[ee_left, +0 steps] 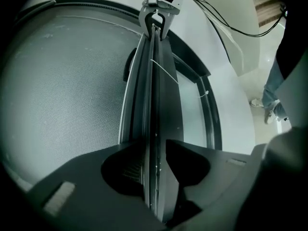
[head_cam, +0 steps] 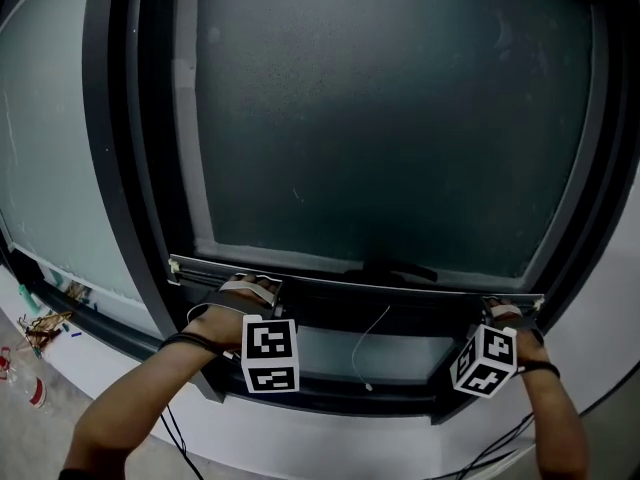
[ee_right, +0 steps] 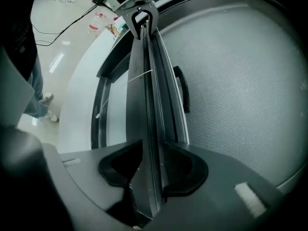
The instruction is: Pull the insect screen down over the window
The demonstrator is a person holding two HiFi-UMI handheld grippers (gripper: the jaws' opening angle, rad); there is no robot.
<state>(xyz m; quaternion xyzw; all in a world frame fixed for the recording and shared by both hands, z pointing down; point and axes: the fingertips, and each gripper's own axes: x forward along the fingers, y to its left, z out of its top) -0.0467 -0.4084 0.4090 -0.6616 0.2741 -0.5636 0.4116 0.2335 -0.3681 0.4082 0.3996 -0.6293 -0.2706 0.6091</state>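
Observation:
The grey mesh insect screen (head_cam: 390, 118) covers most of the window, and its dark bottom bar (head_cam: 350, 280) hangs a little above the lower frame (head_cam: 330, 386). My left gripper (head_cam: 250, 286) sits at the bar's left end and my right gripper (head_cam: 503, 308) at its right end. In the left gripper view the bar (ee_left: 155, 81) runs straight between the jaws of my left gripper (ee_left: 155, 148), which close on both its sides. The right gripper view shows the same: the bar (ee_right: 151, 81) is pinched in my right gripper (ee_right: 154, 146). A thin white cord (head_cam: 370, 343) dangles below the bar.
A black handle (head_cam: 400, 268) sits mid-bar. Dark window frame posts (head_cam: 120, 168) stand to the left, with a white sill (head_cam: 300, 438) below. Litter (head_cam: 40, 328) lies on the floor at left, and cables (head_cam: 500, 448) trail down. A person's legs (ee_left: 272, 95) stand nearby.

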